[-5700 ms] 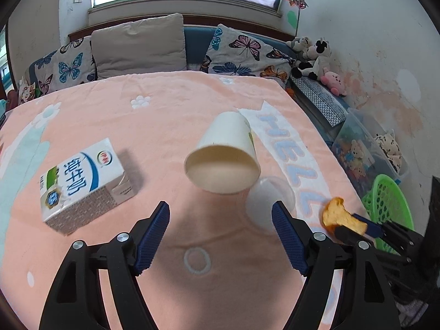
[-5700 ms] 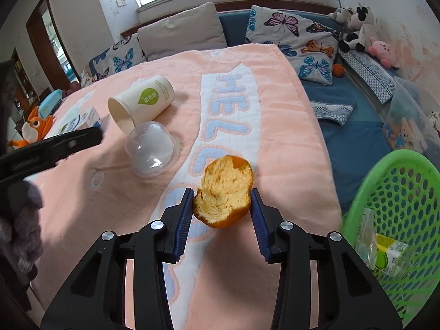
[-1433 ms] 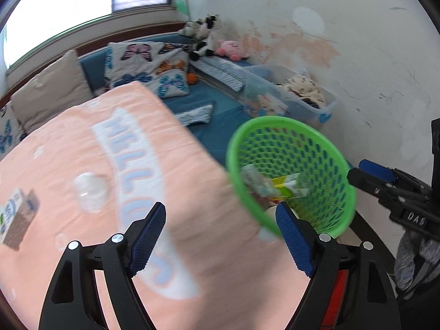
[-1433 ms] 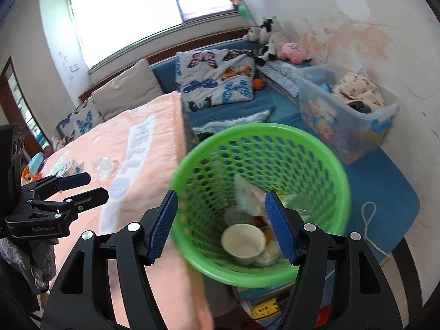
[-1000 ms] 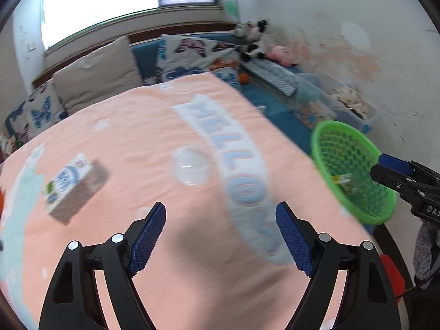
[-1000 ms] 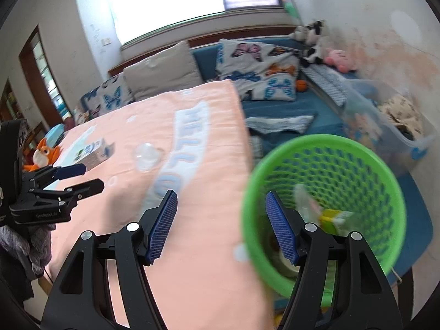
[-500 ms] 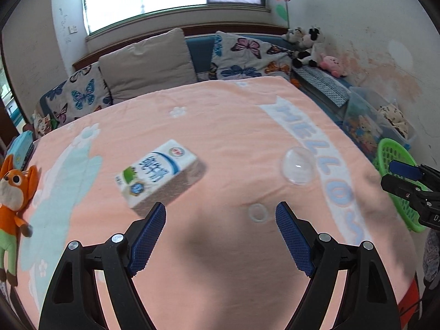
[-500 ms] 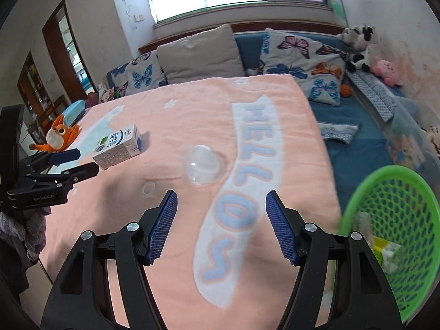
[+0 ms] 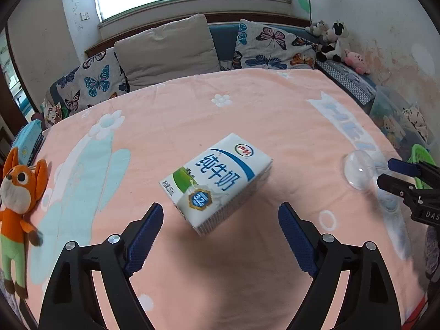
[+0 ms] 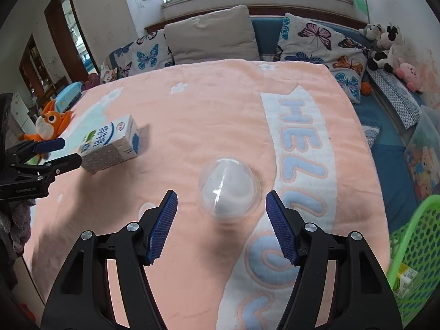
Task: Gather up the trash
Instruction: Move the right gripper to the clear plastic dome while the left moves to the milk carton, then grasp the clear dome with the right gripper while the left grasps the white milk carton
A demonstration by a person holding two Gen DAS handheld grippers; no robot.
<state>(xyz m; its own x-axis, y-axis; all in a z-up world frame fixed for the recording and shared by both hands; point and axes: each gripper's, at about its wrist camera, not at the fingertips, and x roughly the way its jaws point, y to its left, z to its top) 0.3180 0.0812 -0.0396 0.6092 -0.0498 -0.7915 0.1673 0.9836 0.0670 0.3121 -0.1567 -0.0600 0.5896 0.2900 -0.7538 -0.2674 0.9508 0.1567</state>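
**Two open tongs over a milk carton and a clear lid**

The left tongs (image 9: pixel 220 236) stand wide with nothing between the blue pads; their jaws have just been opening further. Just beyond the tips lies a milk carton (image 9: pixel 217 181) on its side on the pink blanket (image 9: pixel 170 126). Its long axis runs diagonally in the left wrist view, from near left to far right. The upper face carries blue Chinese characters, a red oval logo at the far end and a blue hexagon badge at the near end; the brand cannot be read for sure.

The right tongs (image 10: pixel 221 225) are partly open and hold nothing. A clear dome lid (image 10: pixel 229 189) rests on the blanket just ahead of the pads, dome upward, not touched by either pad. Right of it a white band on the blanket spells "HELLO" in blue letters (image 10: pixel 302 143).

A green basket (image 10: pixel 412 250) sits at the blanket's right edge with a small carton inside. A stuffed fox (image 9: pixel 19 192) lies at the left edge.
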